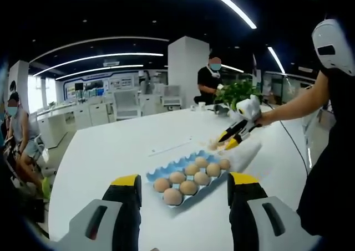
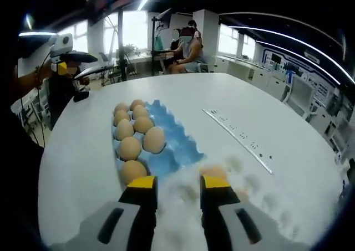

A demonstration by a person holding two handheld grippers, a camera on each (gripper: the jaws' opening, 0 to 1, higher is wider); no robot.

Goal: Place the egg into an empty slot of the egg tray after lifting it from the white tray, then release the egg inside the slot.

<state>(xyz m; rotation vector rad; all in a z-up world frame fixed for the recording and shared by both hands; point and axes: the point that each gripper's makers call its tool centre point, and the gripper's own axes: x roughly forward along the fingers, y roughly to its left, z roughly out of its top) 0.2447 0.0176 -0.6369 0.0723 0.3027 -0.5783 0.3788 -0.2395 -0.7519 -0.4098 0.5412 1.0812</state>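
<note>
1. The egg tray [image 1: 191, 176] is blue and holds 8 tan eggs [image 1: 188, 179] in 2 rows; in the right gripper view the eggs fill its left side and the right side shows bare blue slots [image 2: 177, 143].
2. The white tray [image 2: 244, 201] lies just beside the egg tray's near end in the right gripper view, blurred; at least 1 egg [image 2: 213, 172] rests in it, just ahead of the right jaw.
3. The right gripper [image 2: 178, 185] hangs over the white tray with its yellow-tipped jaws apart; nothing sits between them, and the egg looks beside the right tip, though contact cannot be told.
4. In the left gripper view the same gripper [image 1: 230, 138] reaches down at the egg tray's far end, held by a hand [image 1: 252, 113].
5. The left gripper [image 1: 184, 183] is spread wide and grips nothing, on the near side of the egg tray, apart from it.
6. A grey strip [image 2: 238, 134] lies on the table right of the egg tray.
7. The table [image 1: 111, 151] is white and round-edged.
8. Beyond the egg tray stand a plant [image 1: 238, 91], a pillar [image 1: 187, 68], desks and seated people under ceiling light strips.
</note>
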